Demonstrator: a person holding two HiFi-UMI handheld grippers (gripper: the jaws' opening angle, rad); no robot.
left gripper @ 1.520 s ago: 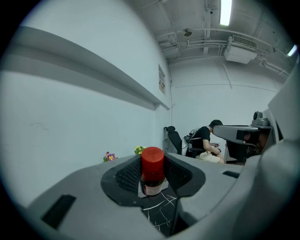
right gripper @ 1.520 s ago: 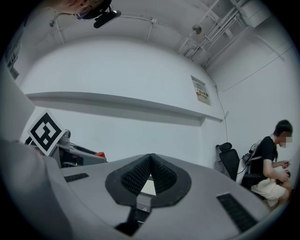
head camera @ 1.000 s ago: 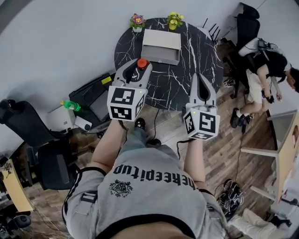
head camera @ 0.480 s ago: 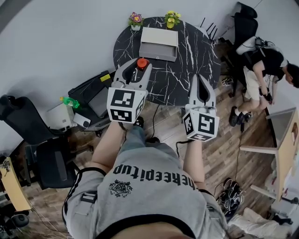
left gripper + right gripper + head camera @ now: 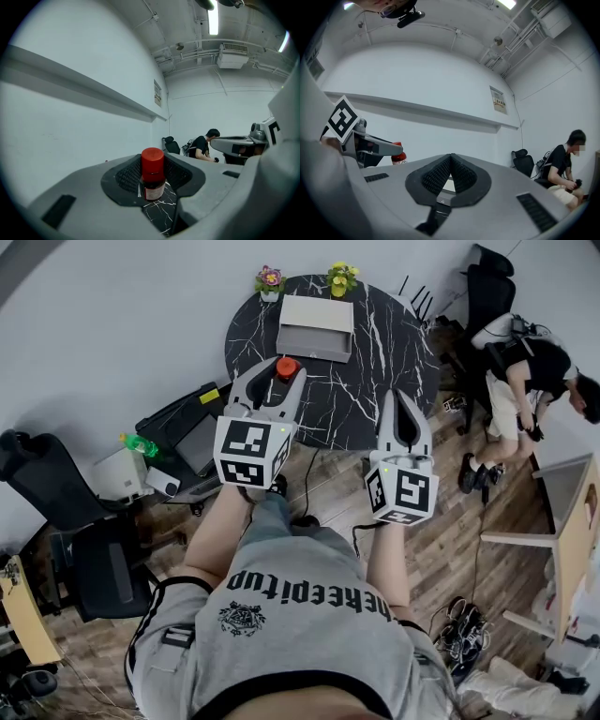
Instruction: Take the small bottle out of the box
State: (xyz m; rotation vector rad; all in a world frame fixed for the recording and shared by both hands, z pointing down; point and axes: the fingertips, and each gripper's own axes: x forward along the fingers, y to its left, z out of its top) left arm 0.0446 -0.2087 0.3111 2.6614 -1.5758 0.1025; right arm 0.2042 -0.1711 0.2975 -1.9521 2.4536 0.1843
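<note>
Head view shows your left tongs (image 5: pixel 274 371) gripping the small bottle (image 5: pixel 287 366) between their pads, over the near left part of the round black marbled counter (image 5: pixel 375 362). The bottle is outside the box (image 5: pixel 316 329), clear of it on your side. The box sits flat toward the far edge of the counter, just before two small flower pots (image 5: pixel 270 282); its pale top face is all that shows, and its contents cannot be told. Left gripper view confirms the bottle upright, long axis vertical, red cap uppermost, dark labelled body below. Your right tongs (image 5: pixel 401 397) are closed tip to tip with nothing between them, level beside the left, over the counter's near edge.
</note>
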